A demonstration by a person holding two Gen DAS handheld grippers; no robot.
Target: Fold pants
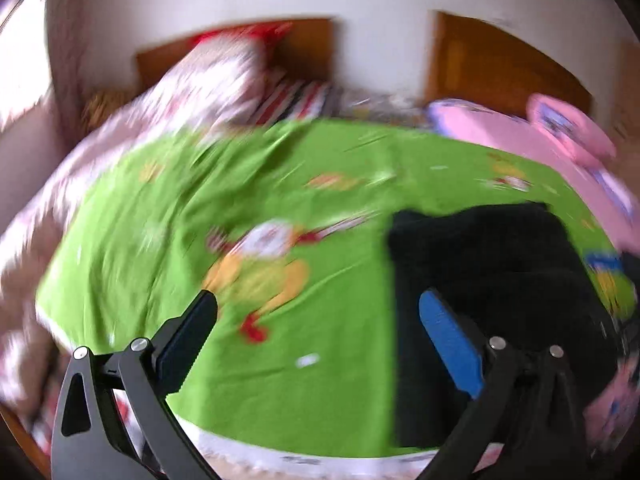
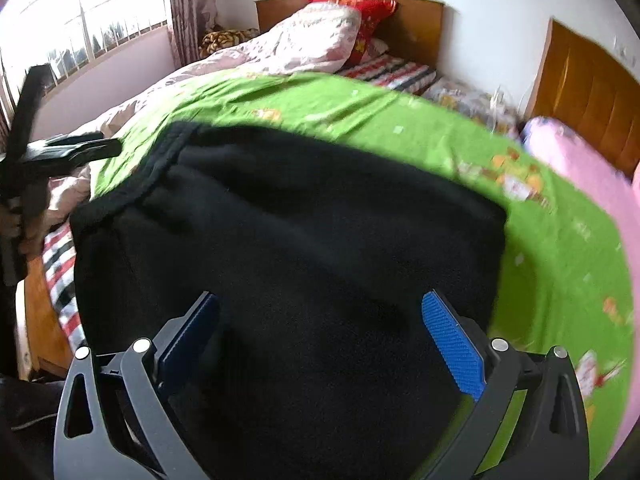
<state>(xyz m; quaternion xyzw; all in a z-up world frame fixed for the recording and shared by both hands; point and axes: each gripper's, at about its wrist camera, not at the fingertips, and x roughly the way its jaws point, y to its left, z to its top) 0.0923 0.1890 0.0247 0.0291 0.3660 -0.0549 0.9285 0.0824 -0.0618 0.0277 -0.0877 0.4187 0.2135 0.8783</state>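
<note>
Black pants [image 2: 280,240] are lying folded-ish on the green sheet [image 2: 360,108] near the bed's front edge. Both grippers, left [image 1: 318,312] & right [image 2: 320,312], are hovering wide open w/ nothing held. Fabric's looking thick, soft, floppy, prob. light; I'd be pinching the waistband [image 2: 160,160] corners.

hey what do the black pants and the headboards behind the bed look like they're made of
Black pants: probably fleece or a similar soft knit, matte and fuzzy, no sheen. Headboards: likely wood or wood veneer, orange-brown with a smooth, slightly glossy finish.
</note>
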